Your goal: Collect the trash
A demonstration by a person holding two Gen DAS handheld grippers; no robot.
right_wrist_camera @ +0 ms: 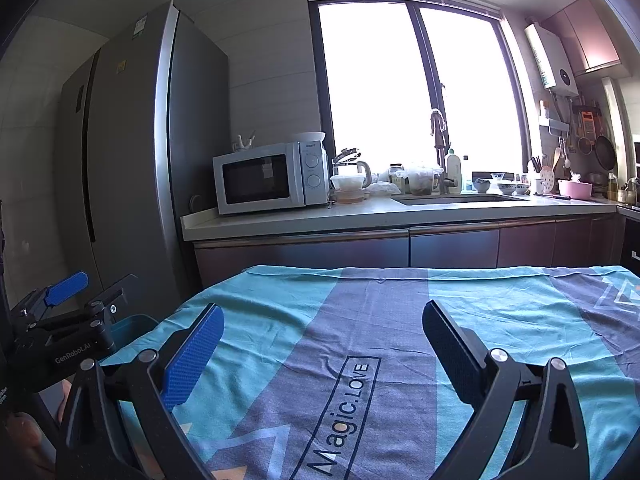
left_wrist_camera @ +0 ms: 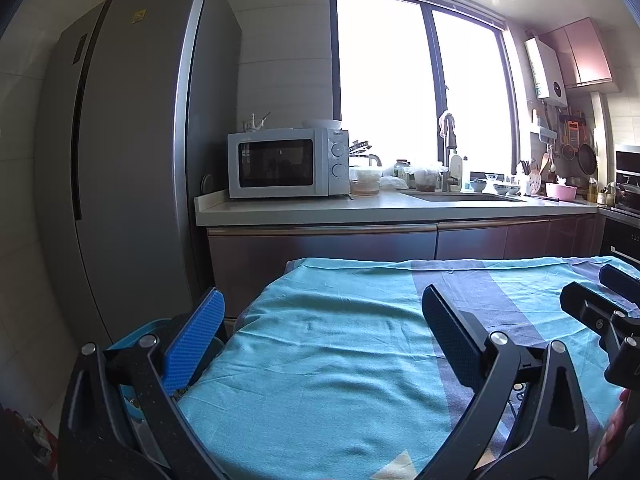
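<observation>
My left gripper (left_wrist_camera: 320,340) is open and empty, held above the left part of a table covered with a teal and grey cloth (left_wrist_camera: 320,360). My right gripper (right_wrist_camera: 324,356) is open and empty above the middle of the same cloth (right_wrist_camera: 360,320). A blue bin (left_wrist_camera: 132,340) stands beside the table's left edge, below the left gripper's left finger; it also shows in the right wrist view (right_wrist_camera: 132,326). No loose trash shows on the cloth. The right gripper shows at the right edge of the left view (left_wrist_camera: 600,300), and the left gripper at the left edge of the right view (right_wrist_camera: 72,300).
A tall grey fridge (left_wrist_camera: 132,160) stands to the left. A kitchen counter (left_wrist_camera: 360,208) behind the table bears a white microwave (left_wrist_camera: 288,164), jars, bowls and a sink under a bright window. Utensils hang at the right wall (left_wrist_camera: 576,140).
</observation>
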